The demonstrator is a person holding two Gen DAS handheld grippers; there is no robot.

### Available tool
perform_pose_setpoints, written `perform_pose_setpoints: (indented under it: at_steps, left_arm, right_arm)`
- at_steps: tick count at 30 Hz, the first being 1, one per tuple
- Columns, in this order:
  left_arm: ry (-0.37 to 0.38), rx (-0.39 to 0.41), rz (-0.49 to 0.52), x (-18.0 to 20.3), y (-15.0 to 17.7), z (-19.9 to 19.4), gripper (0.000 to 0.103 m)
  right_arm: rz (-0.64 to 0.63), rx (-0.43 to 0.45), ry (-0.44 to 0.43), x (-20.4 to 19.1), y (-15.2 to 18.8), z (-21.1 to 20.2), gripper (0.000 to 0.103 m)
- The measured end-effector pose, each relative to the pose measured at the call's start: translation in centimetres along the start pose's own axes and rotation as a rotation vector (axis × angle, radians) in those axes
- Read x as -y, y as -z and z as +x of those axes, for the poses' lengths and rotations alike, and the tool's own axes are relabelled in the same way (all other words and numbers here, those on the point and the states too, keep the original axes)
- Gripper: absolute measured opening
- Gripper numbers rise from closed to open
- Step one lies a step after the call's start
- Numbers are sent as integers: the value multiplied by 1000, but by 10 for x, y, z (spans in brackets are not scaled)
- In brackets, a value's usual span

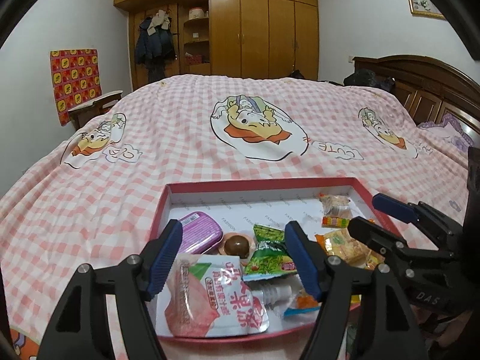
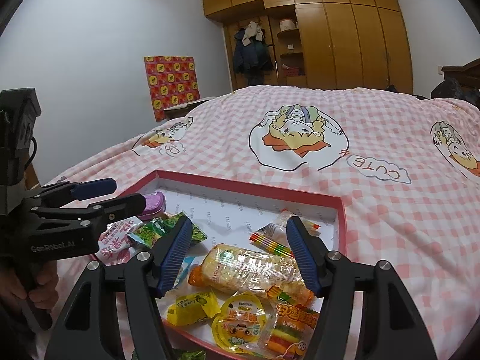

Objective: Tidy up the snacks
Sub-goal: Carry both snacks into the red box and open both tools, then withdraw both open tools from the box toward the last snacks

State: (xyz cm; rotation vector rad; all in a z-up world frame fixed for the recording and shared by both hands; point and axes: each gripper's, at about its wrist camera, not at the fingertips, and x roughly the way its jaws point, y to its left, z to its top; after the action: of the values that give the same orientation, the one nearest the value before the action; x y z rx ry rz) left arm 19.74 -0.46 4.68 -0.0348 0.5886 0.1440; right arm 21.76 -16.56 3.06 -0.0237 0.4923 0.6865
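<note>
A pink checked bedspread [image 1: 180, 138] covers the bed; behind stand a wooden wardrobe [image 1: 264, 30], hanging coats [image 1: 154, 42] and a headboard [image 1: 426, 90].

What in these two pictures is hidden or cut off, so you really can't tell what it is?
- Right wrist view: a green packet at the bottom edge, cut off by the frame and the red box rim.
- Left wrist view: a blue-and-orange wrapper, mostly hidden behind the left gripper.
- Right wrist view: the pink pouch, partly hidden by the left gripper.
</note>
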Motion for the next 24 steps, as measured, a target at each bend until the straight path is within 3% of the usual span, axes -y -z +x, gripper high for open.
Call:
perform_pose_setpoints:
  at_steps: [12,24]
  left_arm:
    - [-1,6,25,29,19,-41,75]
    - [8,-121,6,53,45,-55,76]
  right_arm:
    - [25,4,-8,-7,-2,-27,72]
    - [68,27,11,-1,14,-74,76]
